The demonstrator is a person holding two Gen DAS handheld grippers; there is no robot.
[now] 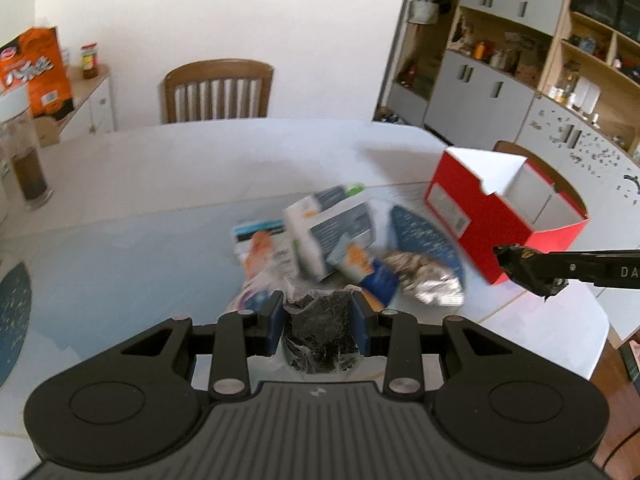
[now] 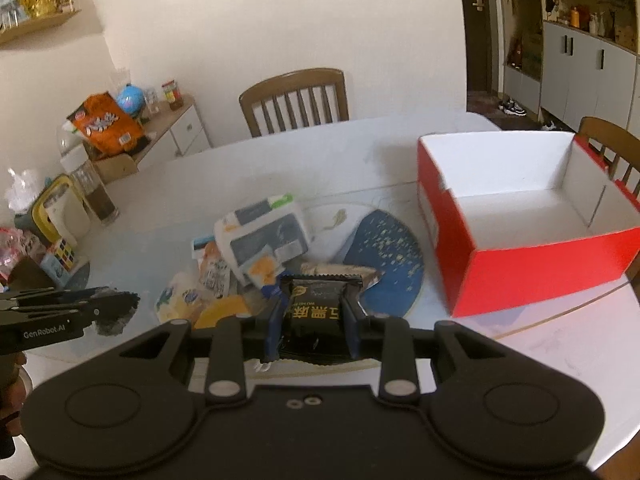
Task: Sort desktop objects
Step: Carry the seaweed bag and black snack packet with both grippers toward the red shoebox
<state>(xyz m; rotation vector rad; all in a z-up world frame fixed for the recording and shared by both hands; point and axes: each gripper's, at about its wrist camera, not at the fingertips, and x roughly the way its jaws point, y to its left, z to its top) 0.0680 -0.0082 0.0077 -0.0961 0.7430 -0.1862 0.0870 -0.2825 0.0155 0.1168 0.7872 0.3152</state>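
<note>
My left gripper (image 1: 319, 312) is shut on a clear-wrapped dark snack packet (image 1: 320, 332), held above the pile of packets and boxes (image 1: 320, 236). My right gripper (image 2: 314, 312) is shut on a black snack packet with gold print (image 2: 314, 312), held above the same pile (image 2: 256, 244). The open red box with a white inside (image 2: 532, 280) stands to the right of the pile and looks empty; it also shows in the left wrist view (image 1: 480, 208). The right gripper's tip with its packet shows in the left wrist view (image 1: 520, 264), in front of the red box.
A blue round mat (image 2: 384, 256) lies under the pile on the white table (image 2: 320, 152). A tall glass jar (image 2: 96, 188), a yellow jug (image 2: 60, 212) and a cube puzzle (image 2: 62, 258) stand at the left. Wooden chairs (image 2: 296, 100) stand behind the table.
</note>
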